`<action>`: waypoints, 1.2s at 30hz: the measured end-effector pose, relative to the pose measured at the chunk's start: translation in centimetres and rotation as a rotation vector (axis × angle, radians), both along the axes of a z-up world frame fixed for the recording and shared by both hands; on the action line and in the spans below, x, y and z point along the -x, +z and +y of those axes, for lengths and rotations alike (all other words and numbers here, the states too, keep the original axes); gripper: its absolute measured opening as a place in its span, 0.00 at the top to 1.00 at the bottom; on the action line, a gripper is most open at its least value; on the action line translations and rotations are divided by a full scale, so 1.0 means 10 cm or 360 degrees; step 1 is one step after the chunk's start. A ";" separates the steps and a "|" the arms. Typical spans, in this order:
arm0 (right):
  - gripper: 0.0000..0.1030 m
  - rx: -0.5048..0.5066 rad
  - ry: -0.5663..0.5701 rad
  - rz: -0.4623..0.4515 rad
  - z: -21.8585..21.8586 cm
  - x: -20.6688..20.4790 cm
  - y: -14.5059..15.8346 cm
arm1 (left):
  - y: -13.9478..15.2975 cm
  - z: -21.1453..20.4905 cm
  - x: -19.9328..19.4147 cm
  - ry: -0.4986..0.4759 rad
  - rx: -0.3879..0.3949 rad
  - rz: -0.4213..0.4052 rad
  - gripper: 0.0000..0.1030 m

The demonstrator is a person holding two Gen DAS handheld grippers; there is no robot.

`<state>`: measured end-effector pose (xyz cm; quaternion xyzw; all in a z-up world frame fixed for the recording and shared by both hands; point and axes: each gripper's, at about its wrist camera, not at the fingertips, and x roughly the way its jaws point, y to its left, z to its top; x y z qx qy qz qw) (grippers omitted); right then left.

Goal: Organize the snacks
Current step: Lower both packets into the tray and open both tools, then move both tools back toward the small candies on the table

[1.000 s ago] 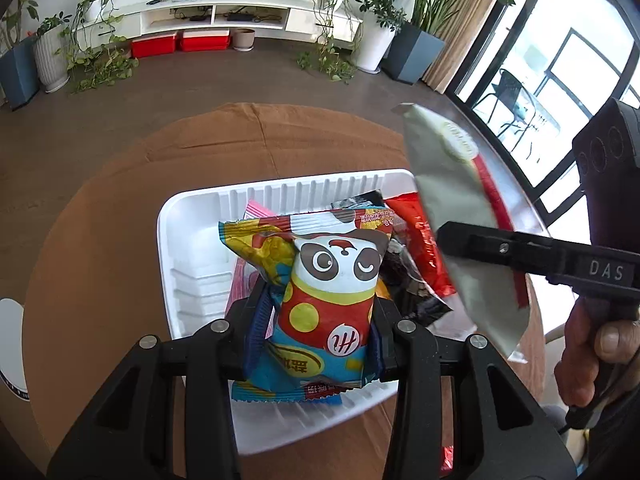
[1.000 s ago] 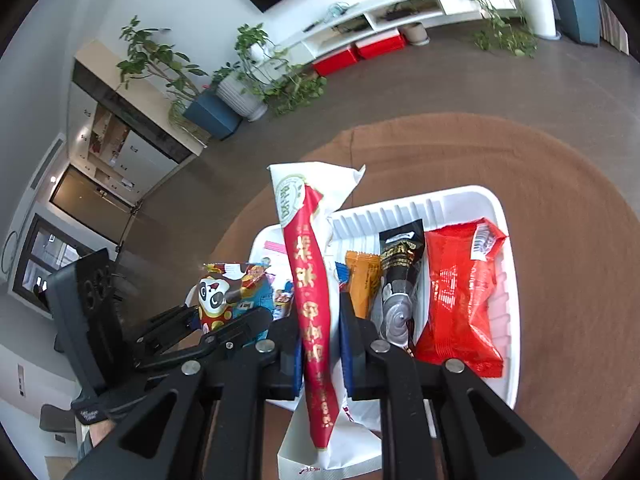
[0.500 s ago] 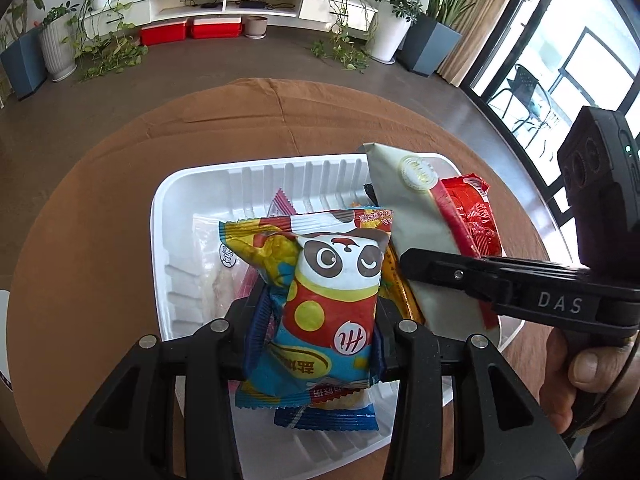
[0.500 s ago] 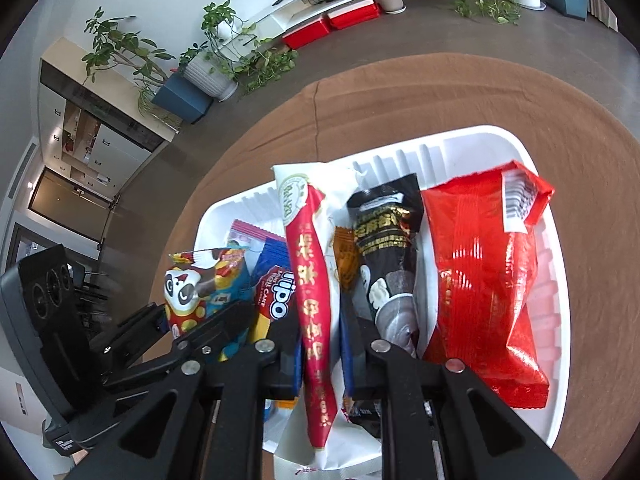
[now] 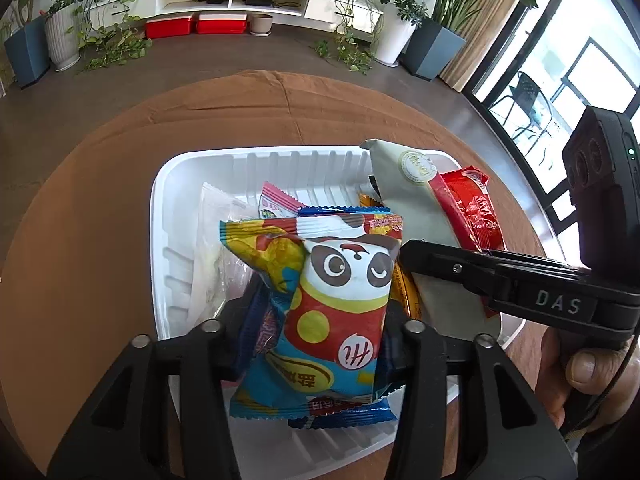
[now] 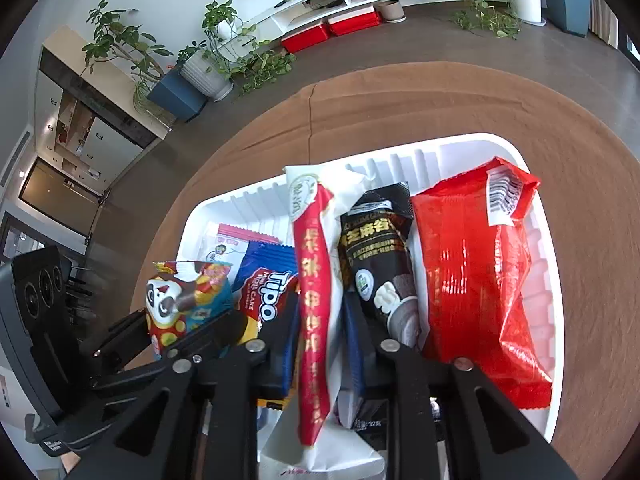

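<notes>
1. Our left gripper (image 5: 320, 316) pinches the puffy panda-print foil snack bag (image 5: 332, 304) mid-body above the white ribbed plastic tray (image 5: 160, 216), left side: light, crinkly, slippery.
2. Our right gripper (image 6: 322, 320) clamps the soft white-and-red wrapper (image 6: 316, 280) low, tray centre.

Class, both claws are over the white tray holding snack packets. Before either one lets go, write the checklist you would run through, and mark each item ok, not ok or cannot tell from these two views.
1. Left claw grips the panda packet: ok, fingers closed on both sides.
2. Right claw grips the white packet with the red stripe: ok.
3. Both packets are over the white tray, not the table: ok.
4. Bare tray floor under the panda packet: not ok, a blue Tipo packet lies beneath.
5. Room beside the black packet and red packet for the striped one: cannot tell.
6. Claws clear of each other: cannot tell, they are close.
</notes>
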<state>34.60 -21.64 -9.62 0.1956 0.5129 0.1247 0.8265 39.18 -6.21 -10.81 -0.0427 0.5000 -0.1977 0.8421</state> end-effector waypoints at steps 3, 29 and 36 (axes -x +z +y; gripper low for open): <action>0.66 0.0024 0.0013 -0.0033 0.03 0.02 0.06 | 0.03 0.01 0.02 0.0005 -0.0005 -0.0004 0.43; 0.09 -0.0097 -0.0004 -0.0453 -0.33 1.36 0.76 | 0.71 0.20 1.54 -0.0039 -0.0017 -0.0284 0.00; 0.09 -0.0048 -0.0007 -0.0459 -0.34 2.13 0.58 | 0.51 0.28 2.35 0.0012 -0.0023 -0.0252 0.00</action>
